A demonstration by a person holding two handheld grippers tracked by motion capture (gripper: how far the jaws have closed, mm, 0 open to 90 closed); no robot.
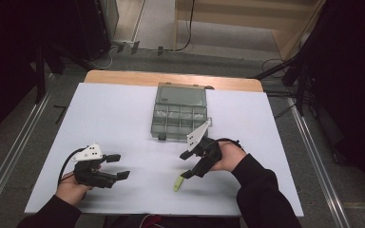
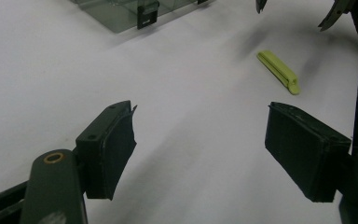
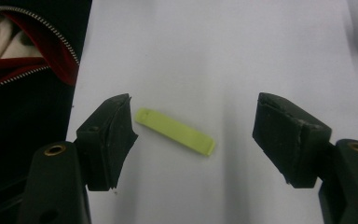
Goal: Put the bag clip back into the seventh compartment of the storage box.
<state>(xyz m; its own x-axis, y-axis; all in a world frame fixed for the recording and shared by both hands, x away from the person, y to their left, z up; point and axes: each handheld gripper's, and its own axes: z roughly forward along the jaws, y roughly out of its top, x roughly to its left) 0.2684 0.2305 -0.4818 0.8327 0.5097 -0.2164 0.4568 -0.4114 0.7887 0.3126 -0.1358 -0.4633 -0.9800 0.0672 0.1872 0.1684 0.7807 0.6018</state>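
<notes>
A small yellow-green plastic bar (image 1: 177, 184) lies flat on the white table cover (image 1: 123, 118), near the front edge. My right gripper (image 1: 186, 166) hovers just over it, tilted down toward the person. In the right gripper view the bar (image 3: 175, 131) lies between the jaws of the right gripper (image 3: 198, 127), which stand wide apart and do not touch it. My left gripper (image 1: 120, 166) rests at the front left, open, with nothing between its fingers. In the left gripper view the left gripper (image 2: 200, 149) points across the table, and the bar (image 2: 278, 71) lies ahead to the right.
A clear compartment box (image 1: 178, 114) with its lid folded back sits at the table's middle back; its black latch (image 2: 148, 14) faces the person. The person's dark jacket with a red lining (image 3: 28, 46) is at the front edge. Floor rails run along both sides.
</notes>
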